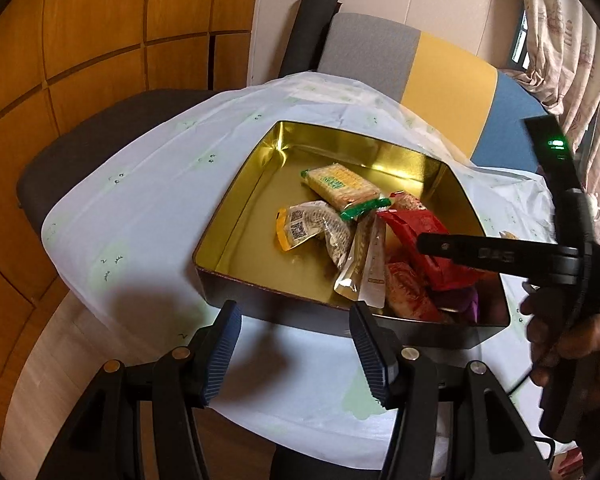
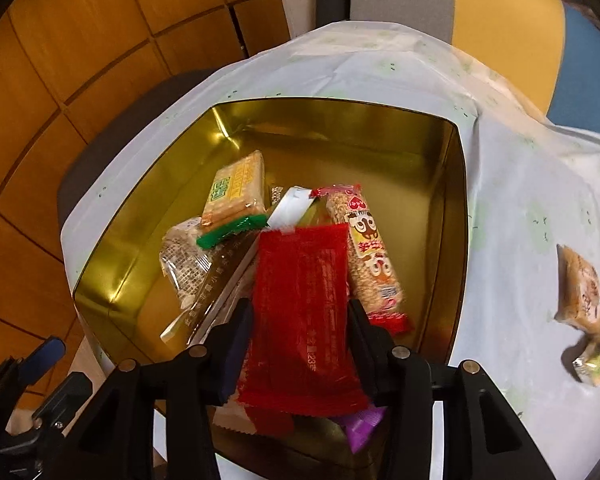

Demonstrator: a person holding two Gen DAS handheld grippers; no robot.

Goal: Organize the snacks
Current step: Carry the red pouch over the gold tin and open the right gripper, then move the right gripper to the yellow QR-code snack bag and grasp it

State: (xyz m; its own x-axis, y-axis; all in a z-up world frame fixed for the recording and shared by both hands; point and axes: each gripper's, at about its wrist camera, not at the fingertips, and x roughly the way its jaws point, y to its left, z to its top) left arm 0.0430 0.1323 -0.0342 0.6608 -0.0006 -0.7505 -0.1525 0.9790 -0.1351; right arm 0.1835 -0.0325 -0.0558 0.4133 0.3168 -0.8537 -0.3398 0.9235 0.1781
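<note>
Left wrist view: my left claw [image 1: 294,350] gapes empty before the gold tin [image 1: 236,236].

Right wrist view: my right claw [image 2: 298,344] flanks the red packet [image 2: 300,312] (grip unclear), long axis pointing away, over the tin; stray snack [image 2: 584,308] lies rightward on the tabletop [image 2: 520,200].

Daylight enters from the curtained window [image 1: 556,40] at the right; the gold tin [image 1: 300,148] glares on its inner walls. Soft shadows fall on the tablecloth [image 1: 148,208]. Fisheye bending darkens corners; the right wrist view is slightly motion-blurred
</note>
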